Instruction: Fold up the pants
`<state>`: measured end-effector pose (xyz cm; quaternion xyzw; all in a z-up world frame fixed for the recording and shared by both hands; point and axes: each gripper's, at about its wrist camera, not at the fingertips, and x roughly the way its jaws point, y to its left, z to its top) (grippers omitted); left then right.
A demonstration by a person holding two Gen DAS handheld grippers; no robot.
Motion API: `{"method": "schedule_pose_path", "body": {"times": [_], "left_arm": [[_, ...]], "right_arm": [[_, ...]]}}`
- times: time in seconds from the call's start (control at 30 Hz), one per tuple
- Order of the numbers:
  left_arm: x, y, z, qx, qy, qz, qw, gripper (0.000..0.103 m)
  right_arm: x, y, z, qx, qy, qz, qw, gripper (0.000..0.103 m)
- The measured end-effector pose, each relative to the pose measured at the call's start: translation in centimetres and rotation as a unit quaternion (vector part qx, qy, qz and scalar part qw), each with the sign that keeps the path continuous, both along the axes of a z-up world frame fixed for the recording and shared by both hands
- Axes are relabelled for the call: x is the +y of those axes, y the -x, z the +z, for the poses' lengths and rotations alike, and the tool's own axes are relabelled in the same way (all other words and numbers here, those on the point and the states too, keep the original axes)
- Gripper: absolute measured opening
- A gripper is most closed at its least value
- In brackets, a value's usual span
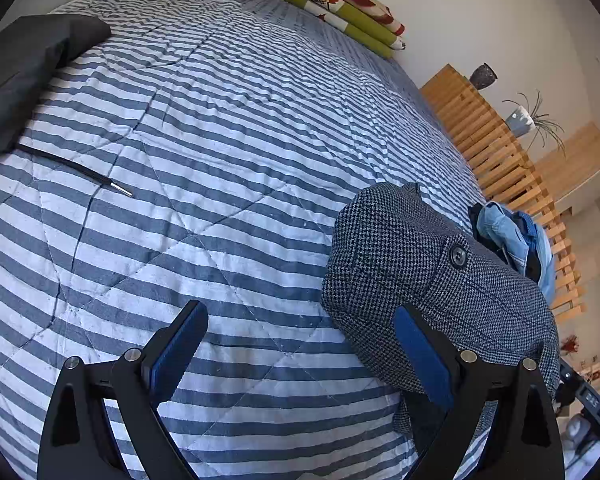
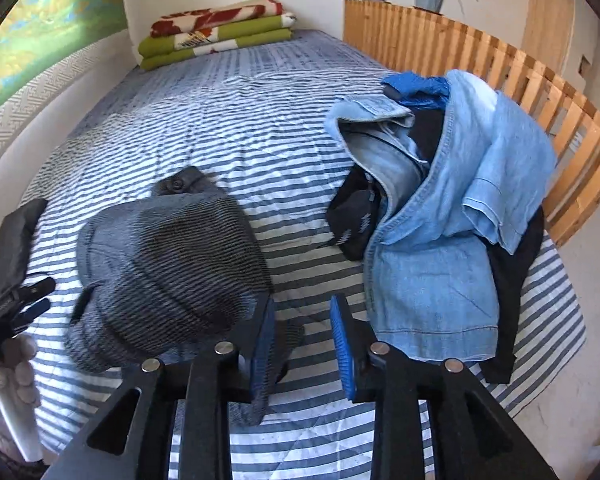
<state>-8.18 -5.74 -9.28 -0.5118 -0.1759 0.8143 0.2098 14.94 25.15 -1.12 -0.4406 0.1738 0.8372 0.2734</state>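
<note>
Although the checked pants [image 2: 168, 268] lie in a rumpled heap on the striped quilt [image 1: 228, 128], nothing about them looks folded yet, so I judge the task barely begun: the heap must be spread flat, the legs laid together and doubled over. Going left to right in the right wrist view, the left gripper [image 2: 18, 304] shows at nine o'clock in a person's hand [image 2: 14, 376], the pants sit left of centre, and a pile of denim clothes [image 2: 440, 216] rises at two o'clock against the wooden slatted rail [image 2: 500, 68], apparently awaiting their turn. In the left wrist view a dark garment [image 1: 32, 64] lies at ten o'clock with a black drawstring [image 1: 76, 170] trailing from it; the left gripper's fingers are spread wide over bare quilt, the pants at four o'clock. The right gripper [image 2: 304, 348] is parted, pinching nothing, its left finger just beside the pants' edge. No brand, label or writing is readable anywhere.
</note>
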Motion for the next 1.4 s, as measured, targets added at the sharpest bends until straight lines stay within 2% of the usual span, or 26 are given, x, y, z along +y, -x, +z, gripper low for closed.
{"method": "schedule_pose_path", "body": {"times": [0.07,0.13,0.2,0.27,0.33,0.37,0.43,0.47,0.5,0.53,0.6,0.7,0.83,1.0,1.13,1.2,1.23,1.27,1.33,1.4], "left_arm": [[0.0,0.0,0.0,0.000,0.003,0.002,1.0000,0.096],[-0.3,0.1,-0.2,-0.004,0.000,0.007,1.0000,0.096],[-0.5,0.1,-0.2,-0.005,-0.003,0.010,0.9999,0.096],[-0.5,0.1,-0.1,-0.004,-0.003,0.011,0.9999,0.096],[-0.5,0.2,-0.1,-0.004,-0.004,0.011,0.9999,0.096],[-0.5,0.2,0.0,-0.004,-0.006,0.010,0.9999,0.096],[-0.5,0.2,0.1,-0.003,-0.009,0.009,0.9999,0.096],[-0.5,0.2,0.2,-0.002,-0.010,0.008,0.9999,0.096],[-0.5,0.1,0.3,0.000,-0.010,0.006,0.9999,0.096],[-0.4,0.1,0.4,0.003,-0.009,0.005,0.9999,0.096],[-0.3,0.1,0.5,0.006,-0.007,0.004,1.0000,0.096],[0.3,0.0,0.3,0.002,-0.012,-0.001,0.9999,0.096],[2.1,-0.3,0.0,0.003,-0.012,-0.026,0.9996,0.096],[5.3,-0.9,-0.4,0.002,-0.047,-0.071,0.9964,0.096],[8.6,-0.7,0.3,0.048,-0.044,-0.073,0.9952,0.095],[9.8,0.0,0.0,0.046,-0.068,-0.082,0.9932,0.071],[10.3,0.5,-0.6,0.027,-0.088,-0.092,0.9915,0.039],[10.5,0.9,-1.1,0.008,-0.117,-0.099,0.9881,0.029],[10.1,0.9,-1.3,0.004,-0.148,-0.100,0.9840,0.023],[9.7,0.3,-0.2,0.015,-0.148,-0.105,0.9832,0.016]], "right_arm": [[-2.6,0.9,0.7,0.003,0.010,0.059,0.998,0.042],[-5.9,2.2,1.5,-0.005,-0.009,0.121,0.993,0.051],[-9.7,3.9,1.6,-0.028,-0.058,0.179,0.982,0.068],[-12.9,5.4,0.8,-0.064,-0.128,0.219,0.965,0.070],[-14.4,7.1,-0.9,-0.104,-0.188,0.228,0.950,0.070],[-14.3,7.9,-1.6,-0.114,-0.201,0.223,0.947,0.069],[-12.9,9.0,-2.4,-0.126,-0.210,0.203,0.948,0.058],[-11.8,9.3,-2.5,-0.130,-0.219,0.195,0.947,0.039],[-10.5,9.4,-2.3,-0.134,-0.220,0.182,0.949,0.027],[-9.1,9.5,-1.9,-0.132,-0.208,0.167,0.955,0.026],[-6.0,9.1,-0.1,-0.108,-0.149,0.135,0.974,0.017],[-2.7,8.2,3.4,-0.044,-0.082,0.092,0.991,0.015],[-1.8,7.8,7.6,0.009,-0.075,0.075,0.994,0.014],[-3.2,8.3,10.7,0.028,-0.085,0.093,0.992,0.014],[-4.2,8.6,10.9,0.021,-0.098,0.098,0.990,0.014],[-4.1,8.4,11.0,0.019,-0.098,0.093,0.991,0.014],[-4.0,8.1,11.1,0.018,-0.098,0.091,0.991,0.014],[-3.8,7.7,11.2,0.017,-0.096,0.089,0.991,0.014],[-3.3,6.9,11.6,0.021,-0.083,0.088,0.992,0.014],[-2.9,6.1,12.1,0.029,-0.068,0.087,0.993,0.014]]}}
